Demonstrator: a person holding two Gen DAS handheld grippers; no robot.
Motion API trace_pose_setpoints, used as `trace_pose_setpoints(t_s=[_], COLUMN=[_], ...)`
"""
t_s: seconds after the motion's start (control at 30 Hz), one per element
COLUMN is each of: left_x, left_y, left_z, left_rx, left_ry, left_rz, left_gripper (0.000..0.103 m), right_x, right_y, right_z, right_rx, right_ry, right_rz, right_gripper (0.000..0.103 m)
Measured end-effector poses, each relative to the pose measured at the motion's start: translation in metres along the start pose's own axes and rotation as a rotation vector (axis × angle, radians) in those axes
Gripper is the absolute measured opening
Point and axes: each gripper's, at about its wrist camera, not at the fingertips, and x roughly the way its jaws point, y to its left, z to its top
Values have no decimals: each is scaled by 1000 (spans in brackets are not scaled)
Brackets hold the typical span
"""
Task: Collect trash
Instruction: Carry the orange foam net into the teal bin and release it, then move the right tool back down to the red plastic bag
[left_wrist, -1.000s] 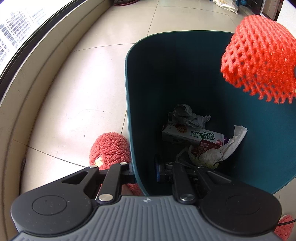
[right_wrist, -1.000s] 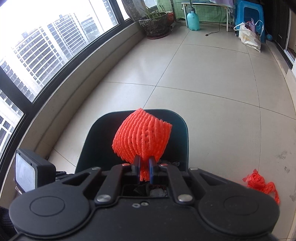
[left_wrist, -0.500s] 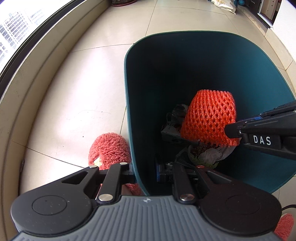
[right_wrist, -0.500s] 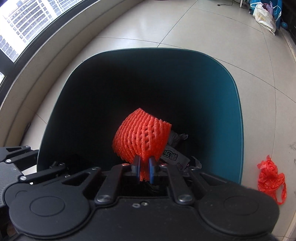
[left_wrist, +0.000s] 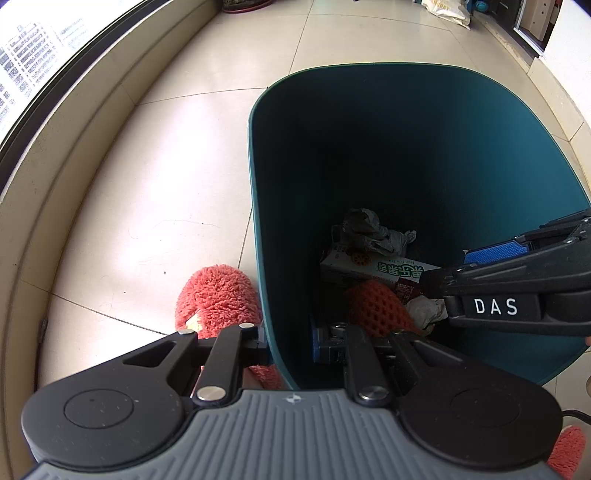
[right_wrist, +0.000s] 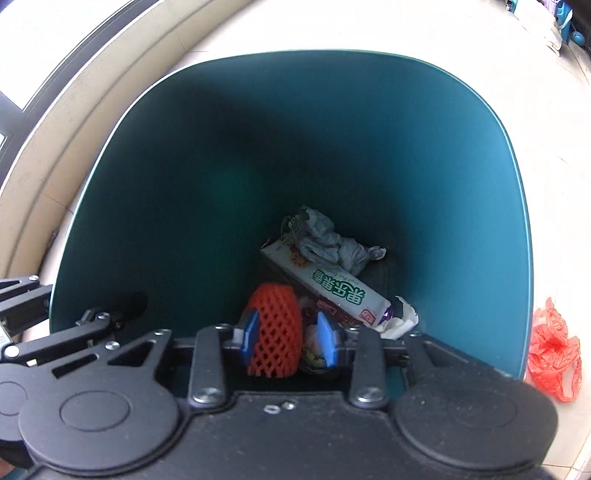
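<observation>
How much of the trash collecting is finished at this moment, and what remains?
Done: a snack box and crumpled paper lie in the teal bin. In hand: the right gripper has just been opening and the orange foam net sits loose between its jaws; the left gripper clamps the rim. Left: an orange plastic bag on the floor.

1. A home, on a glazed balcony or sunroom high up
2. Beige tiled floor (left_wrist: 155, 155) runs along a curved window (left_wrist: 33, 62) with tower blocks outside
3. Fluffy slipper (left_wrist: 218, 295) beside a teal bin (right_wrist: 369, 122) holding household trash
</observation>
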Motion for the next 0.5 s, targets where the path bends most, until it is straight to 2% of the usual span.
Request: trace_pose_setpoints(t_s=[0.5], left_x=[0], left_y=[-1], left_z=[-1], left_rx=[-3], left_ry=[-2], left_rz=[8], left_gripper=[16], right_x=[-76], right_y=[-13], right_z=[-17], right_rx=[-29], right_ry=[-98], right_rz=[79], right_gripper=[44])
